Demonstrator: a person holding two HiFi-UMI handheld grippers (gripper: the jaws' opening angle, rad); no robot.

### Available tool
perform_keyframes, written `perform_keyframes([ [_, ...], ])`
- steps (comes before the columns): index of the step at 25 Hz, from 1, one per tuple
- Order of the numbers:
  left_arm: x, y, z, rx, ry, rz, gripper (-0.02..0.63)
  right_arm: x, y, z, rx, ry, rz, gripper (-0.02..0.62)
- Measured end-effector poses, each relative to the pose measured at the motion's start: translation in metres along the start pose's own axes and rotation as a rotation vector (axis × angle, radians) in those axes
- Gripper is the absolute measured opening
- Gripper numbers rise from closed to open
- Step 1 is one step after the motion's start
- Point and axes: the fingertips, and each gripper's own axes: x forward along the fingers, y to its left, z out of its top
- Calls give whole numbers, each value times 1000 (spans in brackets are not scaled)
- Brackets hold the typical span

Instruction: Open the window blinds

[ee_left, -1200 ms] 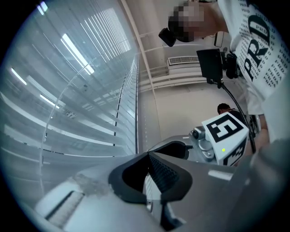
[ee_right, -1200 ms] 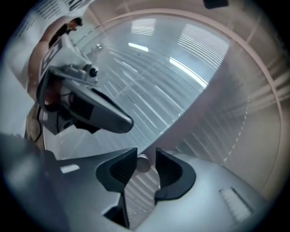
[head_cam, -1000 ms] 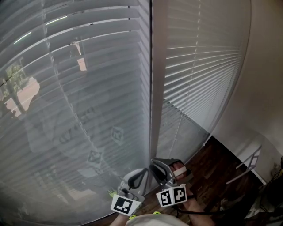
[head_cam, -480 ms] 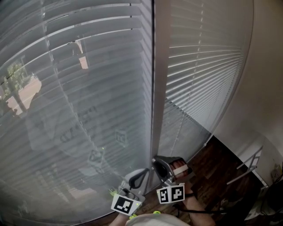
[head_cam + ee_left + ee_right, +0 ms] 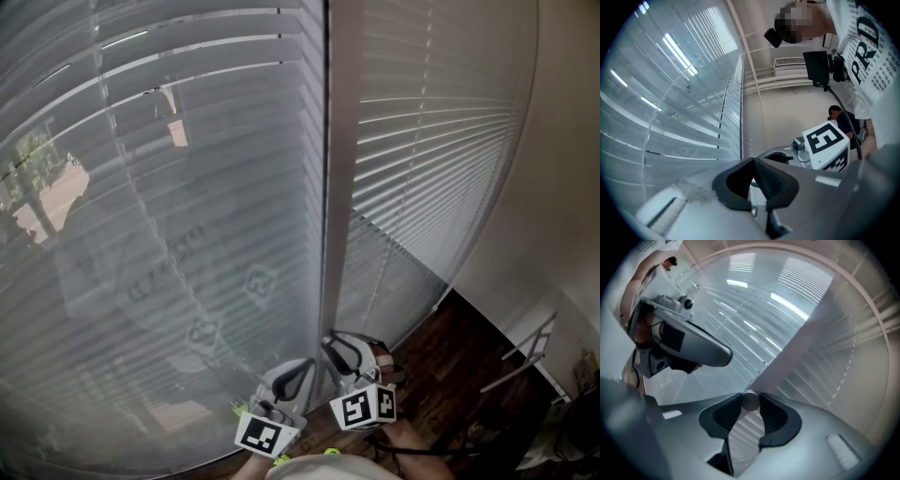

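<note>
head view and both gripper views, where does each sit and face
Head view: on the person's head, looking steeply down the blinds; left gripper and right gripper show at the bottom.
Left gripper view: on the left gripper, facing up along the blinds; its shut jaws and the person's shirt show.
Right gripper view: on the right gripper, facing the blinds; jaws clamp the wand.
Shared: each gripper view shows the other gripper.

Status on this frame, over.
Left gripper shut, empty. Right gripper shut on blind wand. Left blinds see-through, right blinds look closed. Nothing in the way.
</note>
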Motion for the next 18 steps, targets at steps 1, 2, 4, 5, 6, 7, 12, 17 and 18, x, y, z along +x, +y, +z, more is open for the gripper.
perform_keyframes([
  [1,-1,0,0,2,0,1,-9,0,-1,0,56,-6,6,130],
  [2,-1,0,0,3,0,1,-9,0,-1,0,106,-12,11,130],
  [4,-2,-1,1,0,-4,2,-9,-1,-2,1,169,-15,13,130],
  [5,-3,-1,2,-2,-5,2,-9,-1,-2,1,185,-14,13,130],
  [6,-3,-1,2,-2,-5,2,-9,-1,-2,0,199,-11,14,130],
  [7,-3,-2,2,-3,-4,2,-9,-1,-2,0,217,-9,18,130],
  [12,-3,-1,2,-8,-6,-2,-11,0,-4,-3,354,-21,30,130],
  [17,-3,-1,1,-11,-3,-7,-11,1,-6,-3,417,-24,33,130],
  [18,-3,-1,1,-11,-4,-8,-9,1,-6,-3,429,-25,35,130],
])
